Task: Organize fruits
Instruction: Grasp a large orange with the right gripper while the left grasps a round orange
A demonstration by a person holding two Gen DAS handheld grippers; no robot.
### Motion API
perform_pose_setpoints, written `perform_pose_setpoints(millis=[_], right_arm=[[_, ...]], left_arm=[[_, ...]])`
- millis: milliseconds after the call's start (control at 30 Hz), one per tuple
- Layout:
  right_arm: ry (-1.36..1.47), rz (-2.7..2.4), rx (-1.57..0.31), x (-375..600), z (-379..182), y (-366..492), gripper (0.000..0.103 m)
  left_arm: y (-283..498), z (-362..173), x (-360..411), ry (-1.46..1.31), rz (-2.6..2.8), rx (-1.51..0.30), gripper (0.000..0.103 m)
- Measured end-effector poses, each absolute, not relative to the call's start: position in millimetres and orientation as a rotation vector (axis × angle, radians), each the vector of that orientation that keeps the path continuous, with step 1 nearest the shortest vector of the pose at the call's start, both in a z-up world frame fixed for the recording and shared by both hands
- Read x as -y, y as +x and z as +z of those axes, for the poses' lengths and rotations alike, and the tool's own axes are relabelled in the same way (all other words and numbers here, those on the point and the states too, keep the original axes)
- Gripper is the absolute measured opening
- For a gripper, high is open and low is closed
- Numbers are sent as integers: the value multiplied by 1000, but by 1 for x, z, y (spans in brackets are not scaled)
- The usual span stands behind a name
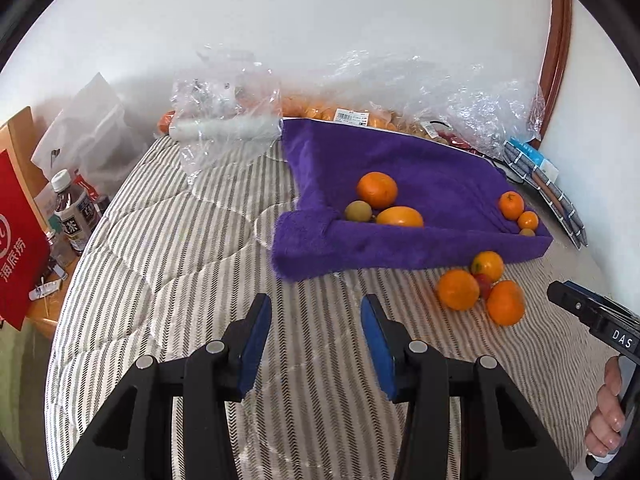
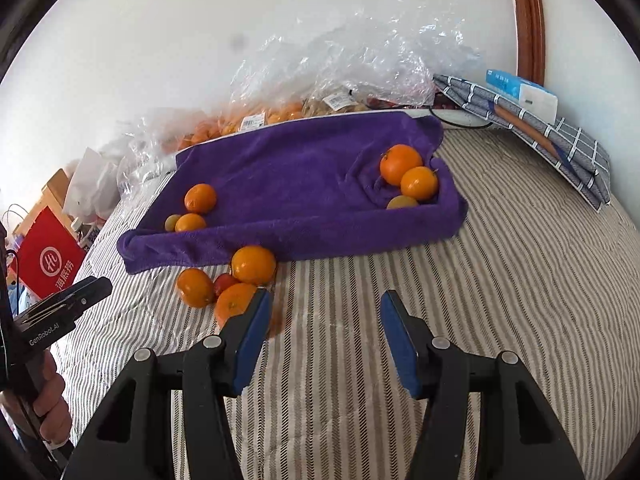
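Here, oval orange (image 1: 399, 216) lengthwise along the towel's (image 1: 400, 246) front fold (both grippers released, empty).

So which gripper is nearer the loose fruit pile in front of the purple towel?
Right. The right gripper has one finger beside the loose fruit pile, nothing between its fingers. The left gripper hovers empty farther off, the pile to its right.

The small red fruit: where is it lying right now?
The small red fruit lies on the striped bedcover just in front of the purple towel, wedged among three loose oranges; it sits left of centre in the right wrist view.
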State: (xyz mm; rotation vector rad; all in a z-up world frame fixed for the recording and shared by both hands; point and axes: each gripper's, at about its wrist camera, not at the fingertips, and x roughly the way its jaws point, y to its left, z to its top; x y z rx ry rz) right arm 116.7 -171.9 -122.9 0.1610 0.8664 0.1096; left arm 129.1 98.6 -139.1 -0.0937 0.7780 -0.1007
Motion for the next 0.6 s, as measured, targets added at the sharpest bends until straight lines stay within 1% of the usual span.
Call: perform_pose_setpoints(millis=[167,400,600], right_arm=[[99,128,-871,150,-127,117,51],[76,214,-904,130,-138,124,50],[63,220,-931,119,-150,136,48]], left_arm=[[132,-141,-111,-132,-89,-777,44],[133,-145,-123,-185,-102,-746,44],[137,-153,-130,-232,-119,-760,44]])
